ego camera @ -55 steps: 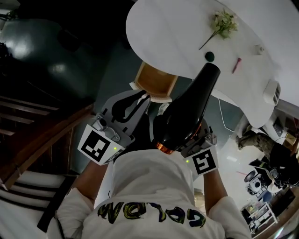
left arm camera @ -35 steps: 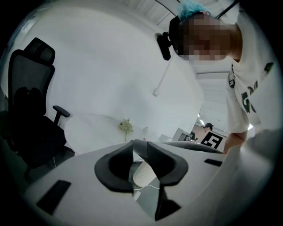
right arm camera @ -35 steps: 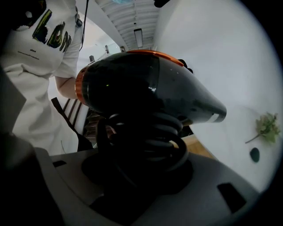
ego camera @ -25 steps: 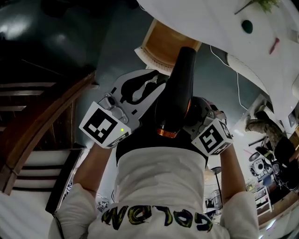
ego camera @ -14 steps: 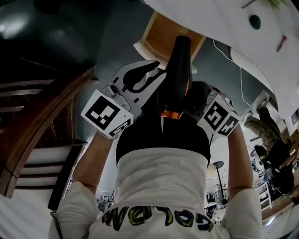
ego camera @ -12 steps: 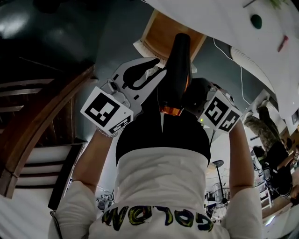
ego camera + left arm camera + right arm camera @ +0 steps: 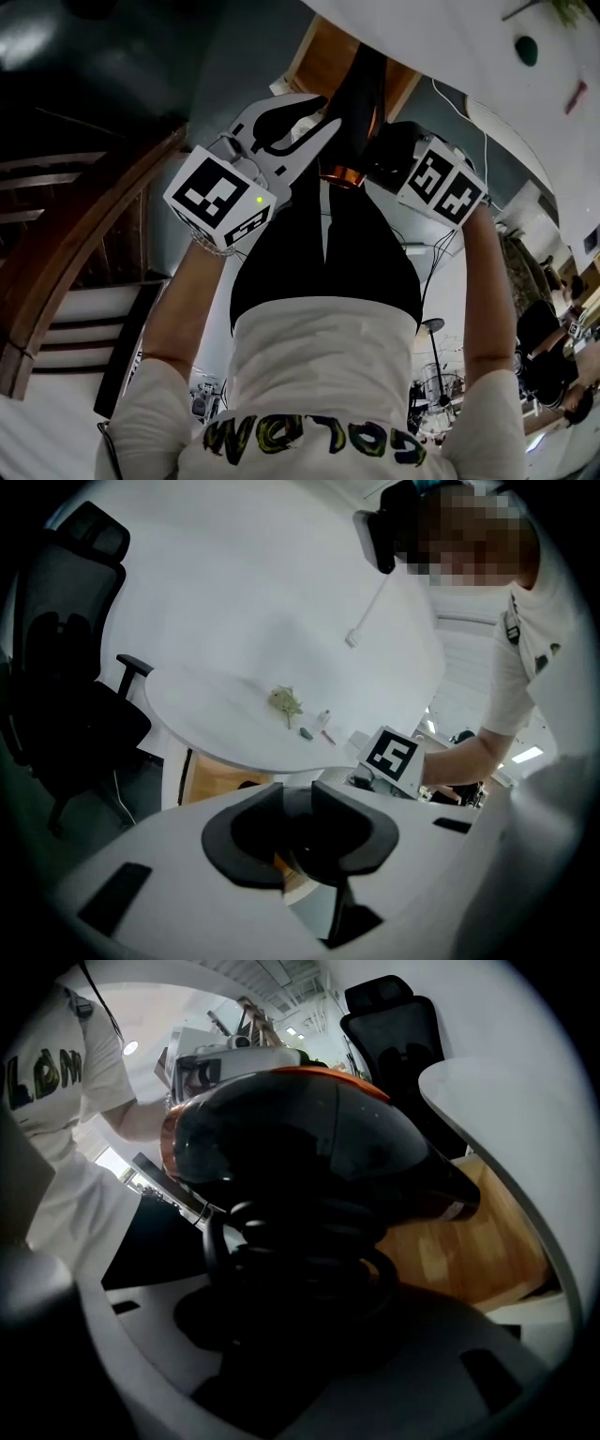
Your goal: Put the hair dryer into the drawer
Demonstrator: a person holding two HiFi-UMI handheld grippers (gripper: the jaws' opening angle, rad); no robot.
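Nearest, the left claw (image 7: 315,109) is narrow, tips together and empty, just left of the right claw (image 7: 305,1309), which grips the black hair dryer (image 7: 362,98) at its cord-wrapped handle, nozzle pointing towards the open wooden drawer (image 7: 322,58) under the far white worktop (image 7: 450,47).

In the head view, the nozzle end of the hair dryer (image 7: 359,98) disappears under the surface (image 7: 450,47), which also covers most of the drawer (image 7: 321,52). In the right gripper view, the coiled cord (image 7: 309,1241) hides the right tool (image 7: 302,1327)'s jaws. The bits (image 7: 314,727) far across the surface are too small to name.
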